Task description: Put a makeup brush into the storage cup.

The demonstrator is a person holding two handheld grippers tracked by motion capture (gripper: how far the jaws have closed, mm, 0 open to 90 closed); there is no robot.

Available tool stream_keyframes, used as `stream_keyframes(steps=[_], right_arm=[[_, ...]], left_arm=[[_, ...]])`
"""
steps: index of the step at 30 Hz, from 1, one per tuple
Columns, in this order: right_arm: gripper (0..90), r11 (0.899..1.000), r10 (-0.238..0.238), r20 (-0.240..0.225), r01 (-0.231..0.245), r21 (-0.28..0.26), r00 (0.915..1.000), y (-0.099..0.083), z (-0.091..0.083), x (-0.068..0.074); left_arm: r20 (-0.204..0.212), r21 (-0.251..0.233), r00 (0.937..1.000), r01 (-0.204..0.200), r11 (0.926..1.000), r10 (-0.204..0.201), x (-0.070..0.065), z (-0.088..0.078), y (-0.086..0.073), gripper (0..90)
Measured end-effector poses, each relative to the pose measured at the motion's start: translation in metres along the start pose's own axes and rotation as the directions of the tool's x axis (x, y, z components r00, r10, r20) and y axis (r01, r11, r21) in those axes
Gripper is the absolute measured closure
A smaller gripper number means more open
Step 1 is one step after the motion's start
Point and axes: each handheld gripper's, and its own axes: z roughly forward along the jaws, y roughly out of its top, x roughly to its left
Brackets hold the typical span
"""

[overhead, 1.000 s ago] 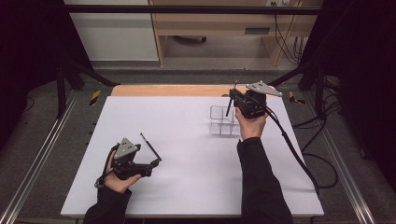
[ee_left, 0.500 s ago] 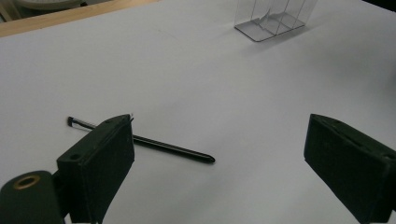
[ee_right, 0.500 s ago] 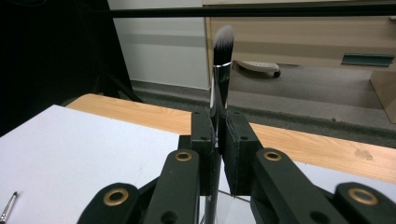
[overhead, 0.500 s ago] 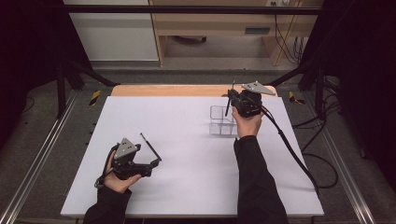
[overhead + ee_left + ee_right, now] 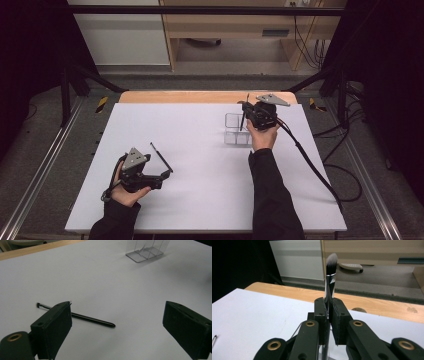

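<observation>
White table with wooden far edge, grey floor beyond. Left gripper low, jaws wide apart beside thin black pen. Right gripper clamps upright silver-ferruled makeup brush over clear plastic organizer.

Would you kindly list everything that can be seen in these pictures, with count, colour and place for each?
Makeup brush: one, silver ferrule with white-tipped bristles, upright, bristles up, clamped in the right gripper over the organiser.
Clear organiser: one, transparent, with compartments, far right part of the table.
Black pen: one, black, lying flat on the table just ahead of the left gripper.
Table: one, white top with a wooden strip along the far edge.
Left gripper: one, black with a grey plate, near left of the table, jaws wide apart around nothing.
Right gripper: one, black with a grey plate and trailing cable, shut on the brush.
Forearms: two, dark sleeves, from the bottom edge.
</observation>
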Motion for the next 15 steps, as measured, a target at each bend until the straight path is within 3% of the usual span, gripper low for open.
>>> stream_keyframes(steps=[15], right_arm=[[83.8,0.998,0.007,0.008,-0.007,0.066,0.9999,-0.02,0.009,-0.003]], left_arm=[[-0.002,0.007,1.0,-0.004,1.0,0.004,-0.001,0.001,0.0,7.8]])
